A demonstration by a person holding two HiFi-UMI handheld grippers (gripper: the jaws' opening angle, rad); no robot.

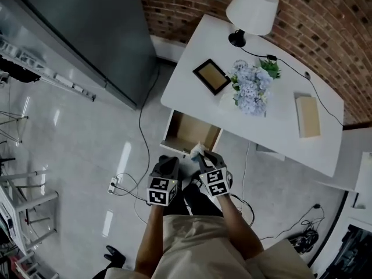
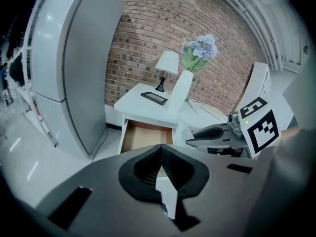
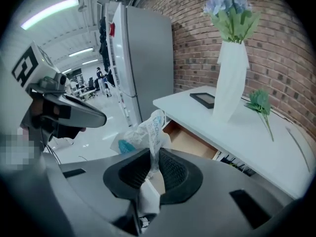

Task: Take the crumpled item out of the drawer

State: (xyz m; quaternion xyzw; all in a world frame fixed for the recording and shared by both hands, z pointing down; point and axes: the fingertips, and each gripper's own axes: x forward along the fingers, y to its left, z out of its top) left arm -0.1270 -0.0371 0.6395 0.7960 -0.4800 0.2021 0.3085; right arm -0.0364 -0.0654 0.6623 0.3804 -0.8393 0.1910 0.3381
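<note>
A white table (image 1: 290,144) has its wooden drawer (image 1: 189,129) pulled open toward me, and the drawer (image 2: 145,135) looks bare inside. My right gripper (image 3: 153,168) is shut on a crumpled clear plastic wrapper (image 3: 145,135) with blue print, which sticks up between the jaws. In the head view that wrapper (image 1: 197,151) shows just in front of the drawer, above my right gripper (image 1: 206,160). My left gripper (image 1: 168,166) hangs beside it, jaws shut together with nothing in them (image 2: 160,168).
On the table stand a lamp (image 1: 251,10), a dark picture frame (image 1: 211,75), a vase of pale blue flowers (image 1: 251,89) and a tan book (image 1: 308,116). A tall grey cabinet (image 1: 87,34) stands left. Cables and a power strip (image 1: 113,185) lie on the floor.
</note>
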